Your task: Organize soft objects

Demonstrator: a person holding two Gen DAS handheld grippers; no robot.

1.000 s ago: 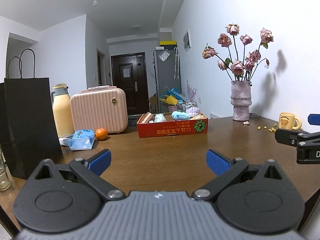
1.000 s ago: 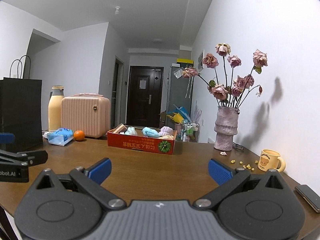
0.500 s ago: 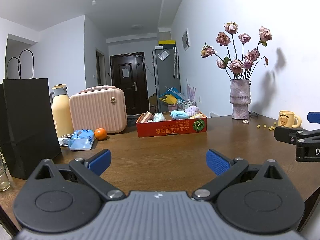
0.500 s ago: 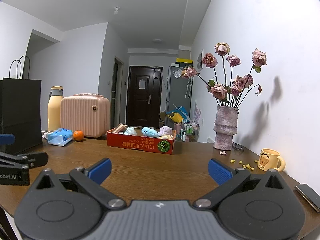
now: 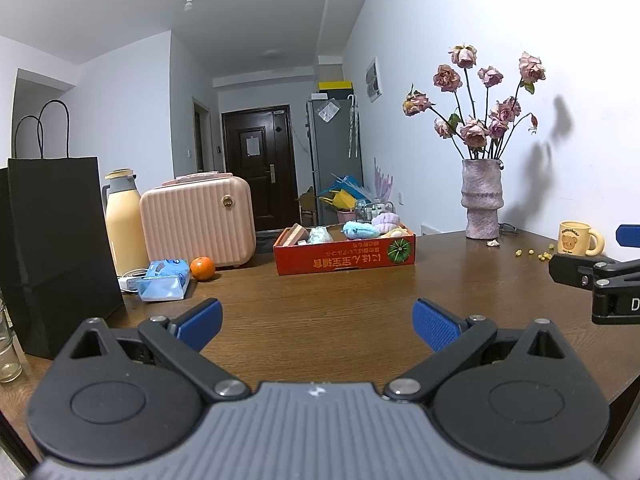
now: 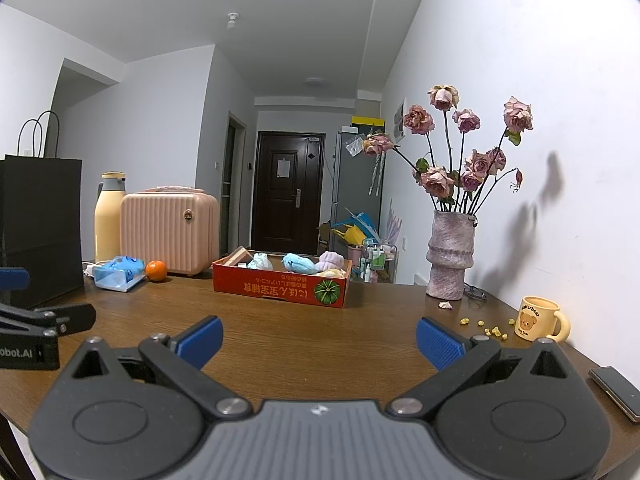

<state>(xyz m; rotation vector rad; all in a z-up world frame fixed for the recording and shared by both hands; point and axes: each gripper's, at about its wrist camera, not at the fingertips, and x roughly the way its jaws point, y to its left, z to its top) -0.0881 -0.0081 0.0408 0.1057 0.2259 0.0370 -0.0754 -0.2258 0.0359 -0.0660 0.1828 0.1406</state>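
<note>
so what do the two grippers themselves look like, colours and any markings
Both look alike: the left gripper and right gripper each have a ribbed grey body, black linkage arms with silver pivot screws and round black discs, and two fingers tipped with textured blue pads. Seen from the side, the left gripper carries white lettering ending "obot.AI". No cables, hands or sleeves show.

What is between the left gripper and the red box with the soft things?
Only bare wooden table lies between the left gripper and the red box, as the left wrist view shows.
</note>
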